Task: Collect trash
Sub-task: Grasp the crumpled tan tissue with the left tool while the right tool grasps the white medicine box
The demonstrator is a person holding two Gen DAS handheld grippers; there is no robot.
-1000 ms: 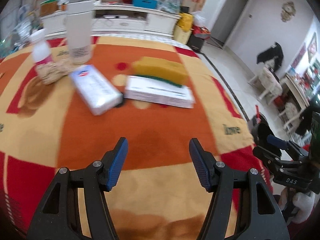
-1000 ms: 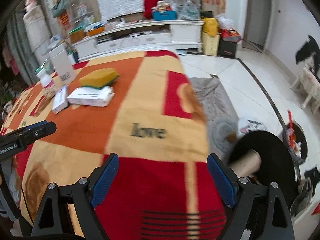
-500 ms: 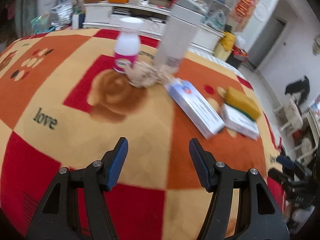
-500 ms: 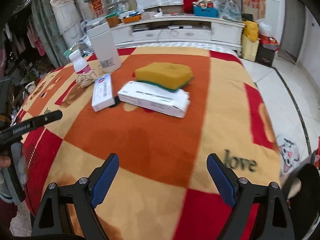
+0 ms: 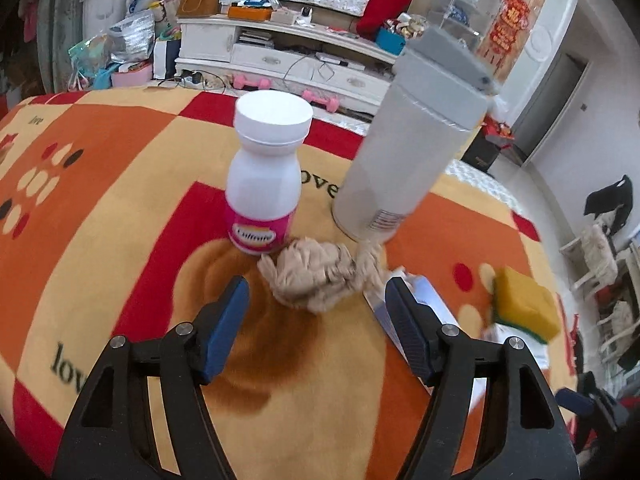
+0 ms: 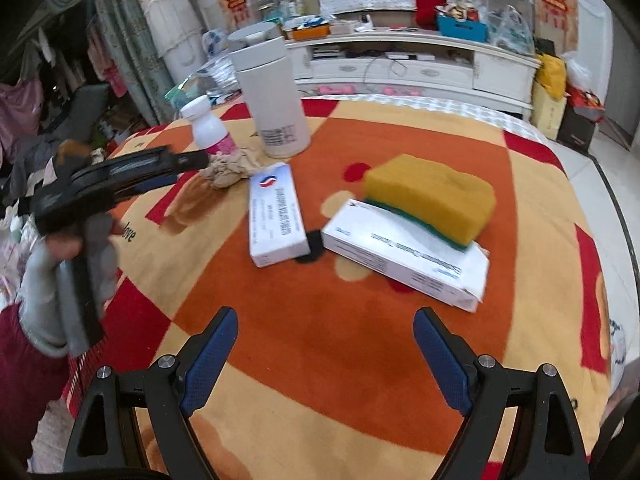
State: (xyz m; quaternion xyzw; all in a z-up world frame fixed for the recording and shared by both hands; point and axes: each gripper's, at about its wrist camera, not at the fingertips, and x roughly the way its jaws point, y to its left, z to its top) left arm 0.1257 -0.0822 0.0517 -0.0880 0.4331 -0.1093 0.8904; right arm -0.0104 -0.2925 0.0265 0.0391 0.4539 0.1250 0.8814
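Here, the left gripper [image 5: 316, 304] closes in on a crumpled wad of brown paper [image 5: 316, 276], the likeliest piece of trash on the blanket-covered table [image 5: 120, 208]. Its jaws are opening as it nears, nothing between them yet; the wad lies just beyond the fingertips, toward twelve o'clock in the left wrist view. The wide stance appears meant to straddle the wad's bulk before a squeeze.

The wad sits just beside a white bottle with a pink label [image 5: 266, 184] at eleven o'clock and a tall grey flask [image 5: 408, 148] at one o'clock, possibly touching both. It is a lumpy mass with a mild long axis running roughly nine to three, a thinner tail trailing toward the flask's base. That axis lies across the gripper's line, so the jaws would bracket its length rather than its width.

The right gripper [image 6: 324, 350] hangs spread and empty over bare blanket. Ahead of it, a small white box [image 6: 276, 216] lies at twelve o'clock and a yellow sponge [image 6: 432, 196] rests on a longer white box [image 6: 404, 256] at one o'clock. A gloved hand [image 6: 60, 264] carries the left tool at nine o'clock.
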